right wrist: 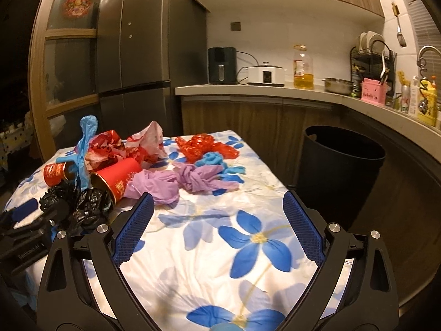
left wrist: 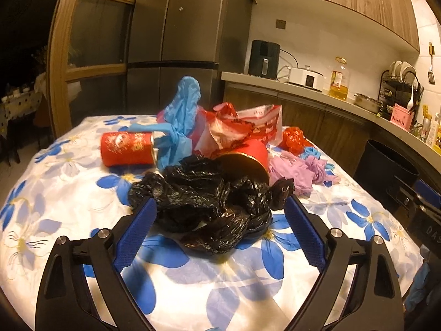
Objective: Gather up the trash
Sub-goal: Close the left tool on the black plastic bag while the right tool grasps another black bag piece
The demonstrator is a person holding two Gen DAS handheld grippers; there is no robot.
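Note:
A crumpled black plastic bag (left wrist: 209, 204) lies on the flowered tablecloth (left wrist: 69, 193), between the open blue-padded jaws of my left gripper (left wrist: 220, 207). Behind it lie two red paper cups (left wrist: 126, 149), a blue plastic bag (left wrist: 182, 113), a red-and-white bag (left wrist: 242, 129), purple plastic (left wrist: 297, 173) and red plastic (left wrist: 293, 138). My right gripper (right wrist: 219, 207) is open and empty over bare cloth, with the purple plastic (right wrist: 182, 179) just beyond its left finger. The black bag (right wrist: 82, 204) and left gripper (right wrist: 52, 215) show at its left. A black bin (right wrist: 339, 162) stands right of the table.
A kitchen counter (right wrist: 275, 89) runs along the back and right with an air fryer (right wrist: 222, 64), a cooker, an oil bottle (right wrist: 303, 69), a pot and a dish rack. A tall fridge (right wrist: 143, 41) stands behind the table. The bin (left wrist: 386, 165) sits between table and counter.

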